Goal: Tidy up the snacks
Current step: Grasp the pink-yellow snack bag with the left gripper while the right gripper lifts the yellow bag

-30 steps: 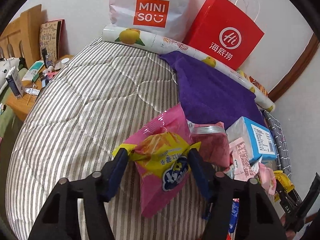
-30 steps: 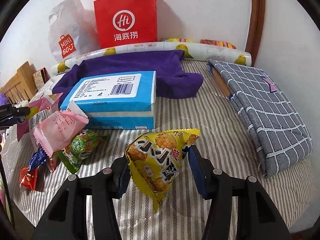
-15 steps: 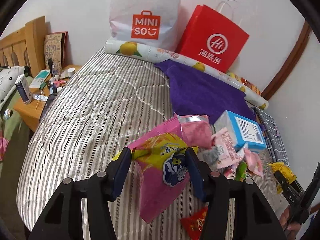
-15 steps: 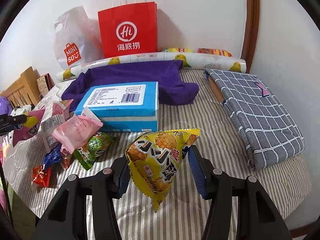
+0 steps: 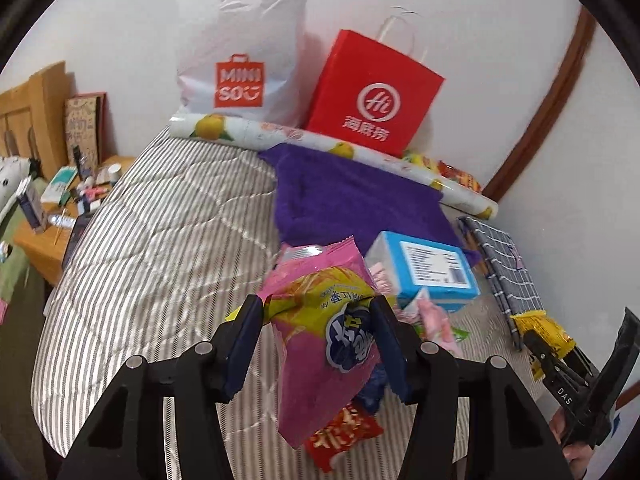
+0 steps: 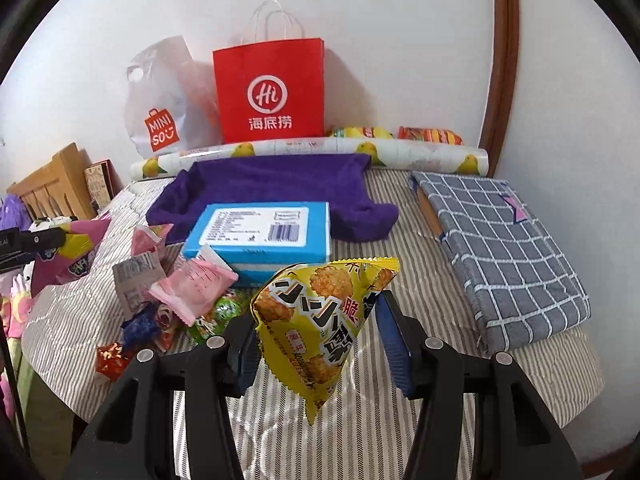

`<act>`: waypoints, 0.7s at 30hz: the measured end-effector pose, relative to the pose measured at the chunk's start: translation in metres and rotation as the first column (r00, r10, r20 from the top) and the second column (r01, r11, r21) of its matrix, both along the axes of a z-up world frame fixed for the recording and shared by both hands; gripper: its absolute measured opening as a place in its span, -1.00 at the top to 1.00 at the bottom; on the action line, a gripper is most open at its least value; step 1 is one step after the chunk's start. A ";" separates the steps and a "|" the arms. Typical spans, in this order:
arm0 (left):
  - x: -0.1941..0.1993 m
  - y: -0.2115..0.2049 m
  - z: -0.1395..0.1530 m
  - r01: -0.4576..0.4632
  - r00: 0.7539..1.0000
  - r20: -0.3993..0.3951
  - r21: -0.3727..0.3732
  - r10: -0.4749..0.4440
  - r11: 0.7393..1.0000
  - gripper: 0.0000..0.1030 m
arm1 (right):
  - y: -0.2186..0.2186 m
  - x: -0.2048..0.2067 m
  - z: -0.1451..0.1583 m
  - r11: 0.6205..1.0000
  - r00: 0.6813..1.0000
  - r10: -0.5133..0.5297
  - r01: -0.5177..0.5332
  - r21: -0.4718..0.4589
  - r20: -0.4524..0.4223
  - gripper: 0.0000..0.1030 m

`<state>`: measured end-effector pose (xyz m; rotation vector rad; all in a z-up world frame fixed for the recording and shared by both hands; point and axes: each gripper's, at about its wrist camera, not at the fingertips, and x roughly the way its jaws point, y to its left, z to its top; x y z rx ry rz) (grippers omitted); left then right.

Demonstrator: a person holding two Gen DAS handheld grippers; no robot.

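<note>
My left gripper (image 5: 316, 320) is shut on a pink and yellow snack bag (image 5: 324, 344) and holds it above the striped bed (image 5: 160, 248). My right gripper (image 6: 316, 320) is shut on a yellow rice-cracker bag (image 6: 320, 320) and holds it above the bed's near edge. A pile of small snacks (image 6: 180, 292) lies left of it, in front of a blue box (image 6: 264, 236). The left gripper with its pink bag (image 6: 68, 256) shows at the left of the right wrist view. The right gripper with its yellow bag (image 5: 548, 332) shows at the lower right of the left wrist view.
A red paper bag (image 6: 270, 92) and a white Miniso bag (image 6: 164, 108) stand against the wall behind a printed roll (image 6: 312, 152). A purple towel (image 6: 272, 188) and a folded grey checked cloth (image 6: 504, 248) lie on the bed. A cluttered bedside table (image 5: 52, 216) stands at the left.
Both grippers have risen and pulled back from the bed, each with its bag still held. The snack pile and the box now sit lower and farther off.
</note>
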<state>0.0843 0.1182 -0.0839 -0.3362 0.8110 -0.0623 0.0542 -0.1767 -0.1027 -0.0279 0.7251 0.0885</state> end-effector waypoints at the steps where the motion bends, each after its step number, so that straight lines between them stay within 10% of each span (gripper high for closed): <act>1: 0.001 -0.004 0.003 0.006 1.000 0.003 0.004 -0.006 1.000 -0.03 | 0.001 0.000 0.002 1.000 1.000 0.004 -0.004 0.001 0.002 -0.01; 21: 0.055 -0.059 0.029 0.128 0.992 0.020 -0.022 -0.128 0.991 -0.02 | 0.006 0.037 0.037 1.000 0.999 0.014 -0.015 0.022 0.031 0.02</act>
